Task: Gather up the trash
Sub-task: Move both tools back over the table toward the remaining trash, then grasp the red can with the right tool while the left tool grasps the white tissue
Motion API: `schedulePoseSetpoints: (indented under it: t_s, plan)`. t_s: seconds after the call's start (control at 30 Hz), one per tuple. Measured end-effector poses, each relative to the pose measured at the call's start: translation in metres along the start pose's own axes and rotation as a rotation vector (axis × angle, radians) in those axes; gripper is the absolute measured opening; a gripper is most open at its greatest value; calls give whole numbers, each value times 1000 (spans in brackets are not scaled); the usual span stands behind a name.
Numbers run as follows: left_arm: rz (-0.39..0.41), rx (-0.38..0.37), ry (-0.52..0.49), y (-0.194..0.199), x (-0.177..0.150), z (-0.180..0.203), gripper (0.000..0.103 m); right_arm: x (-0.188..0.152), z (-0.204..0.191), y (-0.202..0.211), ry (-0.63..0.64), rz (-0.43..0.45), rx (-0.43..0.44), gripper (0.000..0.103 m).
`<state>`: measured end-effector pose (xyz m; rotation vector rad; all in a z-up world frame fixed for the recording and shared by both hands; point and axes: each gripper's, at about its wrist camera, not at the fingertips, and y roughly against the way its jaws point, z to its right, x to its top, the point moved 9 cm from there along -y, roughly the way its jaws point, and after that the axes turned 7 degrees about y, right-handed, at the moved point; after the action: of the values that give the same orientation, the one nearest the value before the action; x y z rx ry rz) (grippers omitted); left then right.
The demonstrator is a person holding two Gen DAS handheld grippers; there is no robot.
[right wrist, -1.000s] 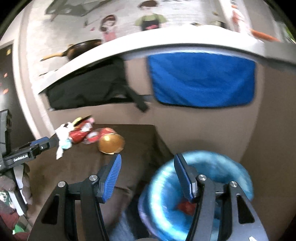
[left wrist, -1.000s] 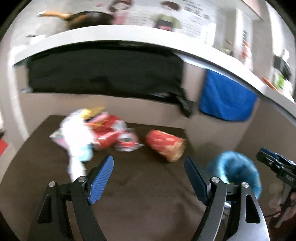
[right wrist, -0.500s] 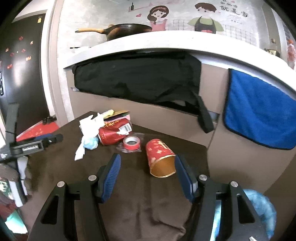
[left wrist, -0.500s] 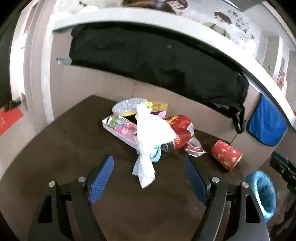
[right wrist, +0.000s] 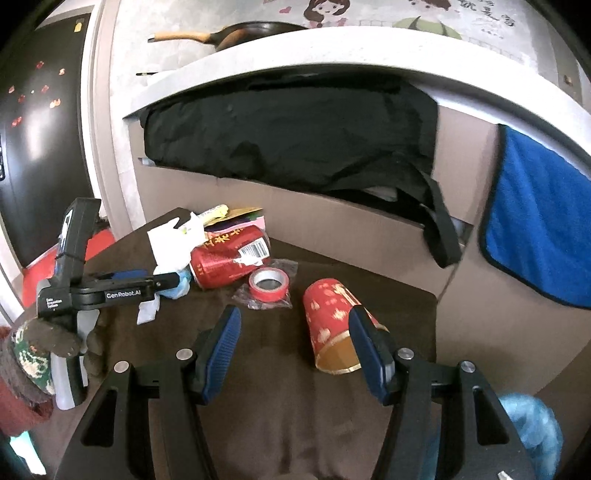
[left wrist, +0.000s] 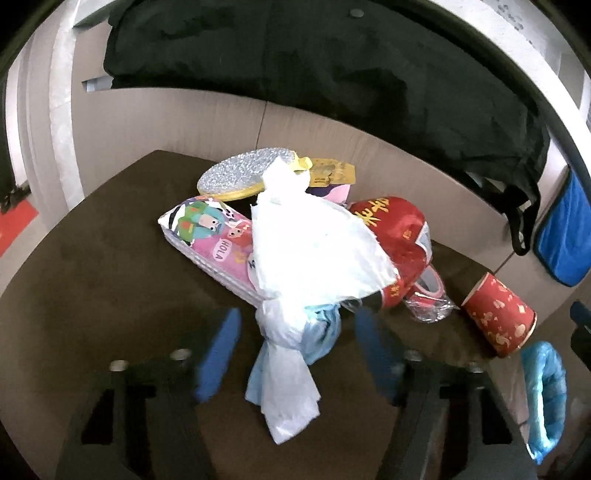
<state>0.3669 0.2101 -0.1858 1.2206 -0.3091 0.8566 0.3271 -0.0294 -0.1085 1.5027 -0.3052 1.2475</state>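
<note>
Right wrist: dark brown table (right wrist: 280,424), pan (right wrist: 236,31) on counter (right wrist: 369,48).

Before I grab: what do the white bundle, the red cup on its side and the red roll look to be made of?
White bundle: thin tissue or soft plastic film, matt, crumpled and knotted; hard to tell which.
Red cup: probably paper, printed red and gold outside, gold-lined inside its open mouth.
Red roll: looks like glossy adhesive tape on a core, lying in clear crinkly plastic wrap.

**A home kitchen corner**

A frying pan (right wrist: 255,31) rests on a pale counter (right wrist: 332,48) at twelve o'clock, below cartoon cook decals (right wrist: 325,11). A blue towel (right wrist: 539,218) hangs at three o'clock; a dark fridge (right wrist: 33,147) stands at nine.
</note>
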Motion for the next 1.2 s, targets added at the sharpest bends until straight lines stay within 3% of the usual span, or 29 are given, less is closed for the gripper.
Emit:
schedulePoseSetpoints:
  t_s: [0.03, 0.2, 0.33, 0.43, 0.6, 0.73, 0.9, 1.07, 1.2]
  plan:
    - [-1, 0, -4, -1, 1, -1, 39, 4, -1, -5, 8, -4, 9, 58]
    - [31, -54, 16, 26, 3, -9, 37, 17, 3, -37, 58, -55, 71, 58]
    - [55, -78, 44, 51, -1, -14, 37, 17, 9, -60, 48, -90, 64, 58]
    - [65, -90, 37, 66, -6, -17, 37, 20, -8, -69, 18, -86, 124, 58]
    - [90, -99, 49, 89, -11, -28, 37, 37, -43, -92, 74, -97, 138, 58]
    - [129, -91, 65, 101, -9, -42, 37, 45, -54, -122, -51, -133, 166, 58]
    - [122, -100, 103, 102, -9, -59, 38, 38, -63, -153, -163, -160, 168, 58]
    - [123, -103, 135, 100, -7, -72, 38, 40, -51, -173, -329, -141, 181, 75]
    - [123, -105, 148, 98, -6, -77, 38, 38, -48, -192, -455, -151, 264, 79]
